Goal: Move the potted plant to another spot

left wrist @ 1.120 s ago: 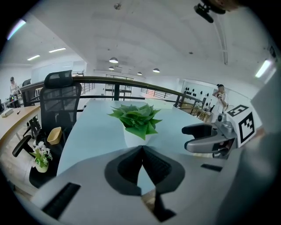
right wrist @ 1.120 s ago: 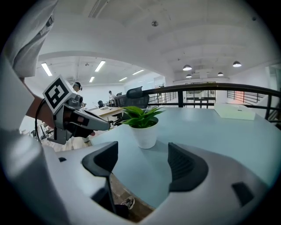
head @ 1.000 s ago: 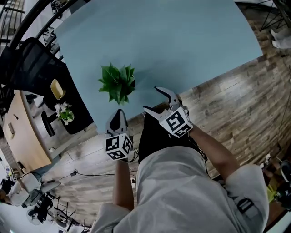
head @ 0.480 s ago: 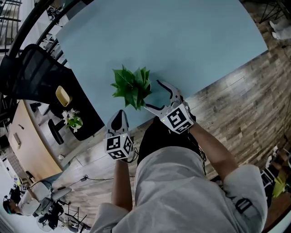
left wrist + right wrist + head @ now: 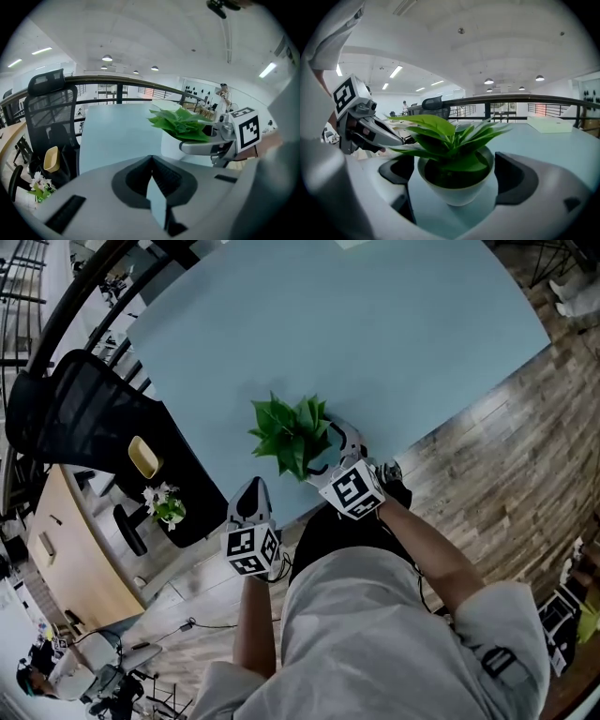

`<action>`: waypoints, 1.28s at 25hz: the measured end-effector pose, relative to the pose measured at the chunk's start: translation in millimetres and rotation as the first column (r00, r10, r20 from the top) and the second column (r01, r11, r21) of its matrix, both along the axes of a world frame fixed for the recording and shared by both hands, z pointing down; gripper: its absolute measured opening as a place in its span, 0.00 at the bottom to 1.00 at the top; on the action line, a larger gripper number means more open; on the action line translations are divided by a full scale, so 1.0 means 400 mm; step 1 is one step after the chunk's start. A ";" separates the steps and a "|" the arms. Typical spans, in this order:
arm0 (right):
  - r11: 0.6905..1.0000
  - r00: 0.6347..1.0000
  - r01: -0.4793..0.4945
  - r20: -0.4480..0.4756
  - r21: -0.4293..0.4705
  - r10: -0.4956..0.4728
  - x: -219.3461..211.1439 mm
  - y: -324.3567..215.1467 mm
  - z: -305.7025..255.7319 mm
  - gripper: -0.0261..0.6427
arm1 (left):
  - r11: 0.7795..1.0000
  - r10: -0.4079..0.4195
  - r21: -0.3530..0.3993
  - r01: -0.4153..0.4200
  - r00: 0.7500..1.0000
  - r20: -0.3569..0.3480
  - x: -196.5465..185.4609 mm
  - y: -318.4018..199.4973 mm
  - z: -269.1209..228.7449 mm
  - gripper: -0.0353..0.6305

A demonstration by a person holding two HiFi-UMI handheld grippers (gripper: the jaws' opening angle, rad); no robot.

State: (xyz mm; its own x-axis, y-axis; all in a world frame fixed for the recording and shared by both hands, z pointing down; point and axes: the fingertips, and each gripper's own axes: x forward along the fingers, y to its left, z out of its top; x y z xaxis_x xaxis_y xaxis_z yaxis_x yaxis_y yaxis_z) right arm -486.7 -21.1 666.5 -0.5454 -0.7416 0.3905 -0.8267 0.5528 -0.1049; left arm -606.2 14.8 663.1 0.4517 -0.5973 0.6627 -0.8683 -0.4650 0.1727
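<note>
Potted plant (image 5: pixel 454 171): green leaves in a white pot, standing upright on the light blue table (image 5: pixel 403 324), close to the table's near edge.

Right gripper (image 5: pixel 330 452): released. Its jaws are spread wide, one on each side of the pot, and the pot stands between them. In the right gripper view a strip of bare table shows between the pot and the pad at that view's left. The other pad lies just beside the pot wall, and neither pad presses on it. These jaws have just been opening.

Left gripper (image 5: pixel 249 493): clenched, its jaws together with nothing between them. It is held at the table's near edge, to the left of the plant and apart from it.

Surroundings: a black mesh chair (image 5: pixel 84 418) stands beyond the table's left side. Beside it, a dark side table carries a yellow dish (image 5: pixel 143 457) and a small flower bunch (image 5: pixel 168 505). Wooden floor (image 5: pixel 506 456) lies to the right.
</note>
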 end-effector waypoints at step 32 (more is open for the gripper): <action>0.985 0.989 -0.141 -0.026 0.094 0.144 0.148 -0.046 -0.217 0.81 | 0.986 0.119 0.126 -0.105 0.987 -0.109 0.129 -0.076 -0.148 0.07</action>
